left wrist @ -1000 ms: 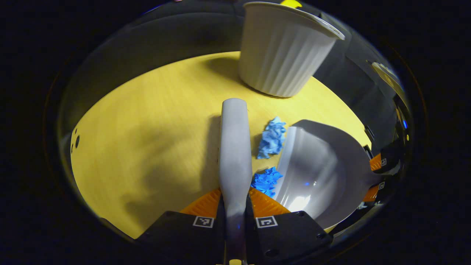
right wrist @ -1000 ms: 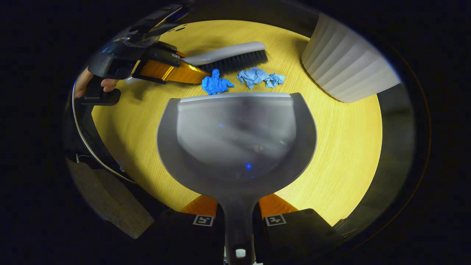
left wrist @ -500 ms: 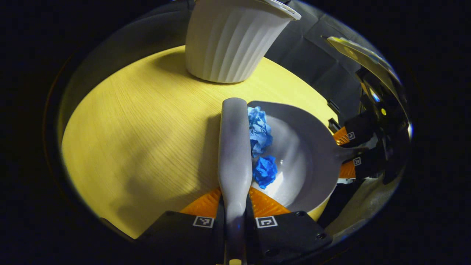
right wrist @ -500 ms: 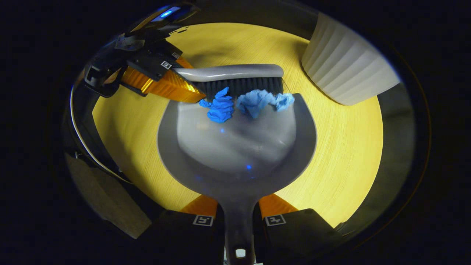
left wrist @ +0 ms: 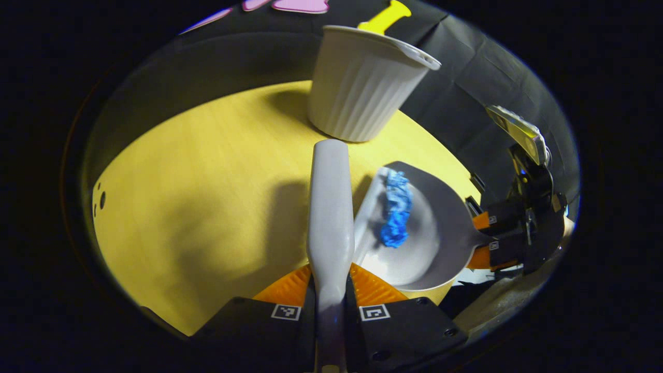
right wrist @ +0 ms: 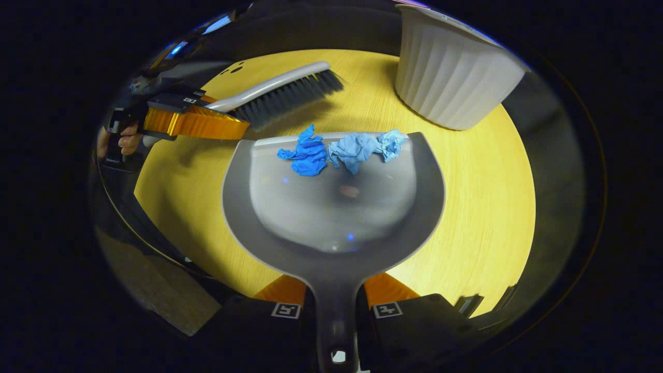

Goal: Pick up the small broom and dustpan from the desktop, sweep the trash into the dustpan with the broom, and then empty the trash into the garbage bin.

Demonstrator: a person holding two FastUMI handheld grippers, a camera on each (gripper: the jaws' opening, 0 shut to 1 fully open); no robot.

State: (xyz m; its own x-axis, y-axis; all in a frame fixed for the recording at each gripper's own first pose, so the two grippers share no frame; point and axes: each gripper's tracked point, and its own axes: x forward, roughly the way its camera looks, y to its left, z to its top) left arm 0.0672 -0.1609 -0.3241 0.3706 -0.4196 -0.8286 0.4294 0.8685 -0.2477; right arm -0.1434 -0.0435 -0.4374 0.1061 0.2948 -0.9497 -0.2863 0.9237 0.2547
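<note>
While crumpled blue paper (right wrist: 339,152) lies inside, each hand-held gripper clamps: smooth dustpan (right wrist: 331,207), bristled broom (right wrist: 282,93).

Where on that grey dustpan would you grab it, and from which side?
By its handle, as the right gripper does now: the dustpan narrows to a slim stem at the rear, fitting between two fingers. Come from behind, opposite the open front lip, so the pan stays level and the blue paper scraps near that lip probably don't slide off on the way to the white bin.

Two crumpled blue paper scraps (right wrist: 336,152) lie inside the grey dustpan (right wrist: 331,207), near its front lip.
</note>
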